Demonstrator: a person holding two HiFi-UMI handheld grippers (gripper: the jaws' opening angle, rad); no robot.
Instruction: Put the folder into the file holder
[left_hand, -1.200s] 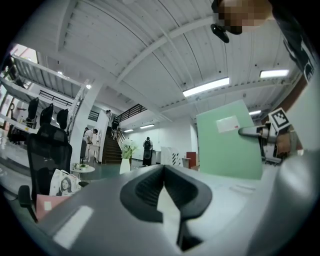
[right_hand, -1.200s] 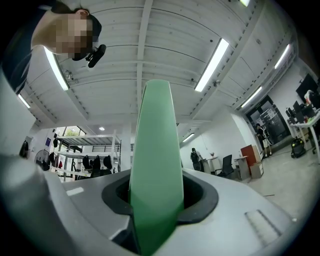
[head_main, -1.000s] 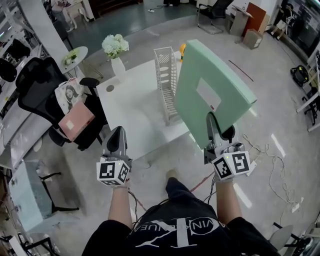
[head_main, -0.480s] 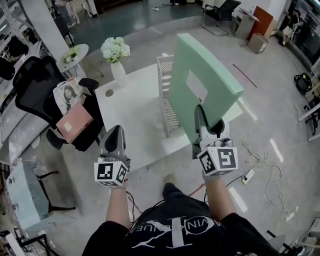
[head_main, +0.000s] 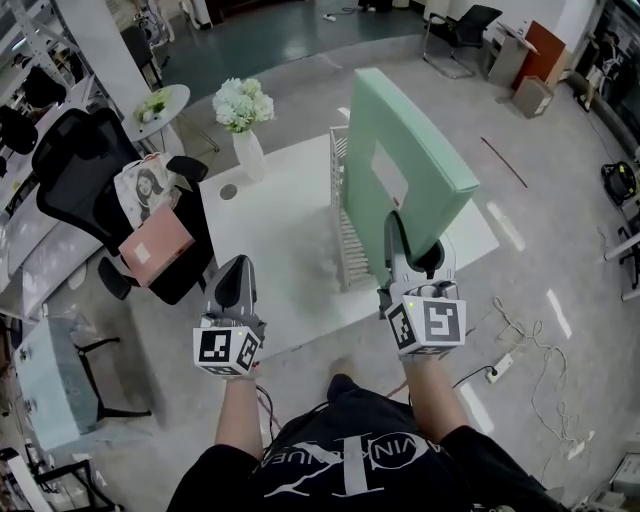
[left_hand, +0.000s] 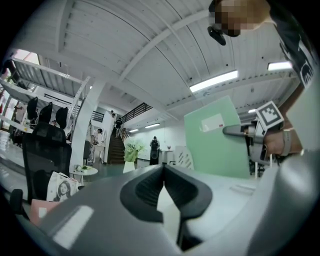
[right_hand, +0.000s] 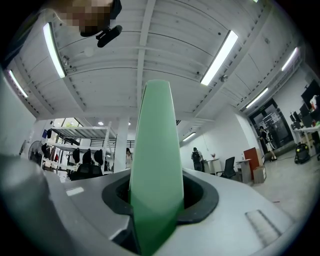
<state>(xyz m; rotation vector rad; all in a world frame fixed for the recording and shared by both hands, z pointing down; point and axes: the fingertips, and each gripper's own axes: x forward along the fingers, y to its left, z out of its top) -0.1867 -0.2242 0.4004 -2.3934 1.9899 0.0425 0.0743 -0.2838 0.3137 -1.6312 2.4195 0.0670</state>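
Black office chair (head_main: 75, 165) with a pink box (head_main: 153, 245) on its seat stands off the table's left edge, outside the job. Next comes the left gripper (head_main: 236, 265), held short of the table's near edge. Its own view shows the jaws pressed together on nothing, so it has no part in the work at present. A vase of white flowers (head_main: 245, 120) sits at the far left corner of the white table (head_main: 280, 225).

Near the middle of the table, running from the far edge toward the near one, stands the white wire file holder (head_main: 347, 245). No folder shows in the part of it that can be seen.

The pale green folder (head_main: 420, 165) is upright on edge, in the air, right beside the holder's right side and overlapping it in the head view. The right gripper (head_main: 412, 262) pinches it at the lower near corner, and that gripper's view shows the green board clamped between the jaws.

So the pick-up and the carry look done, and the insertion is left. From this steep angle it is hard to tell whether the folder's lower edge has yet crossed over a slot, though the left gripper view suggests it is beside the rack, not in it. What remains, as I judge it, is to line the folder up with a gap between the wires, lower it in, and open the jaws.
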